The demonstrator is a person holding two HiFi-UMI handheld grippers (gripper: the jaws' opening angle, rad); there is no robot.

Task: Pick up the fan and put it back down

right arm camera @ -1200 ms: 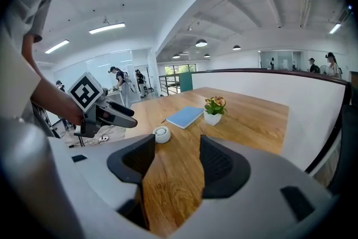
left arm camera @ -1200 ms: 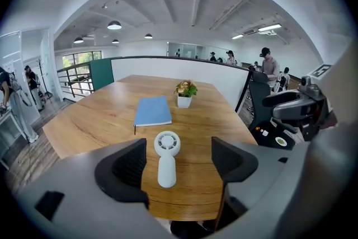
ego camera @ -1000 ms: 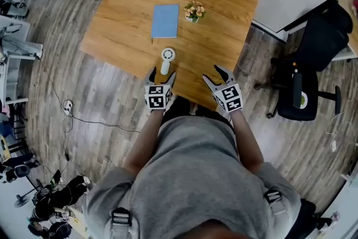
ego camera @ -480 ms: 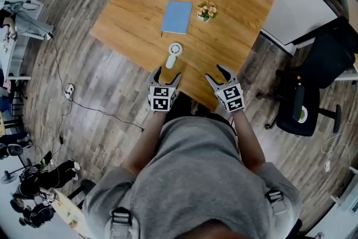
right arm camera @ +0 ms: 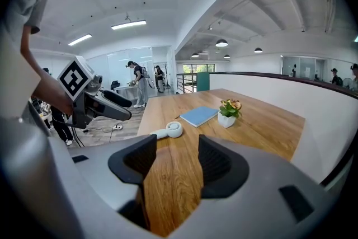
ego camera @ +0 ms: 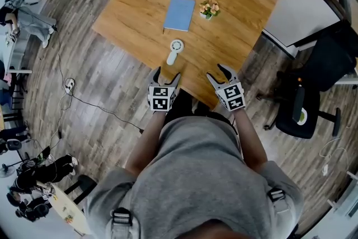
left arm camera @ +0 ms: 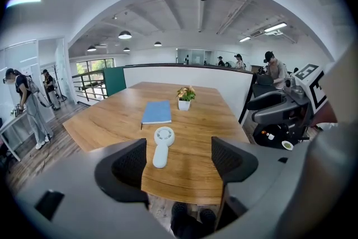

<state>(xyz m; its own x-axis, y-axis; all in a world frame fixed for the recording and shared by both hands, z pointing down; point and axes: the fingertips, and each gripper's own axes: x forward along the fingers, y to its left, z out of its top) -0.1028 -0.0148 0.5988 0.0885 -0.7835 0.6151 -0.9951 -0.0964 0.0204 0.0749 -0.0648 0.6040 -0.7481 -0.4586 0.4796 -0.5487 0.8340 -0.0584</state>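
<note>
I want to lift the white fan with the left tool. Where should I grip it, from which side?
Probably the slim handle, from its near end: the fan lies flat, handle toward the left tool; the round head is wider.

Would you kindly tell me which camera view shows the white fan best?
The left gripper view: the fan lies straight ahead, grille and handle both clear. The head view shows it small from above; the right gripper view, low and side-on.

Left gripper [ego camera: 167,74] backs off the fan [ego camera: 175,51]
It has drawn back from the fan: its open jaws, earlier flanking the handle's end, now sit clear of it at the tabletop's [ego camera: 140,14] near edge.
</note>
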